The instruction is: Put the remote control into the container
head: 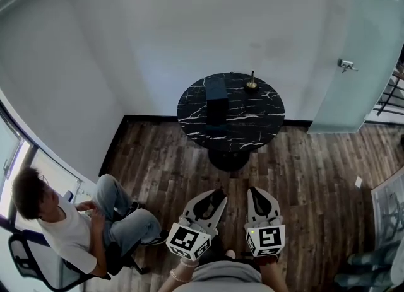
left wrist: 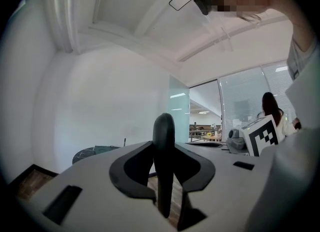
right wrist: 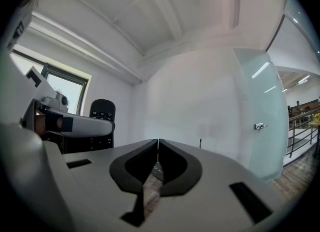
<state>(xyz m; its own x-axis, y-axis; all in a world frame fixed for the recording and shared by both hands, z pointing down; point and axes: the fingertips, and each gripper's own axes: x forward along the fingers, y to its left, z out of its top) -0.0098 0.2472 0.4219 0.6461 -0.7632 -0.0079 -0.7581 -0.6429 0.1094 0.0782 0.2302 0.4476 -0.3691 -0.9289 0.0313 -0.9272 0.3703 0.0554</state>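
Head view: the left tongs (head: pixel 218 193) and right tongs (head: pixel 254 191) point level toward the round surface (head: pixel 255 120), well short of the container (head: pixel 216 97) on it.

Left gripper view: the left tongs pinch the remote control (left wrist: pixel 163 141), seen edge-on.

Right gripper view: the right tongs are pressed together.

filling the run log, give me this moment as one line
left gripper: shut on remote control | right gripper: shut, empty | container: on table, remote control not yet in
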